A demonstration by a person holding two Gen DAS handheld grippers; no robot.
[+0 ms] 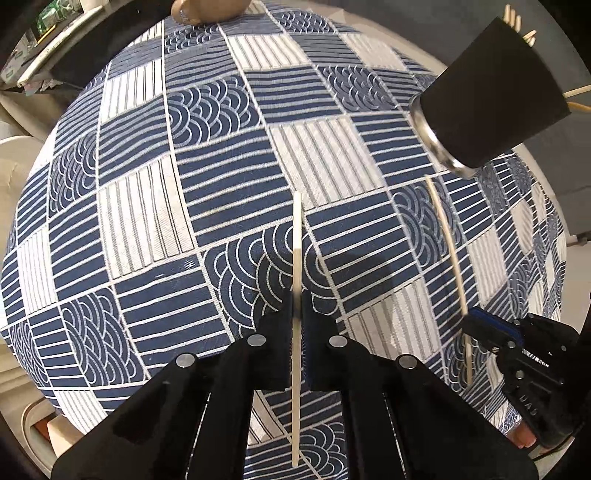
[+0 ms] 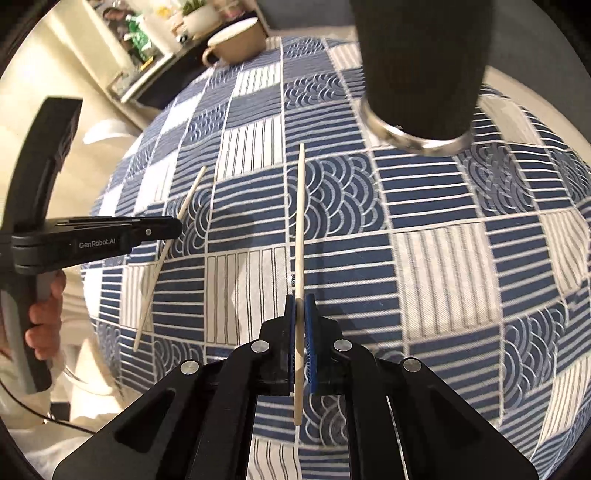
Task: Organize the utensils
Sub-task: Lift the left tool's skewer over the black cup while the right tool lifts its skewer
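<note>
My left gripper [image 1: 297,295] is shut on a pale wooden chopstick [image 1: 297,236], held above the tablecloth and pointing forward. My right gripper [image 2: 300,299] is shut on a second chopstick [image 2: 300,206], also lifted. Each gripper shows in the other's view: the right one [image 1: 466,318] with its chopstick [image 1: 445,229] at the lower right, the left one [image 2: 176,223] with its chopstick [image 2: 177,218] at the left. A black utensil holder with a metal base [image 1: 484,99] stands at the upper right in the left wrist view, with several chopsticks in it. It also shows in the right wrist view [image 2: 421,66], just ahead.
A blue and white patterned tablecloth [image 1: 207,206] covers the table. A beige cup [image 2: 236,44] stands at the far edge, its rim also in the left wrist view [image 1: 207,11]. Shelves with clutter [image 2: 147,33] lie beyond the table.
</note>
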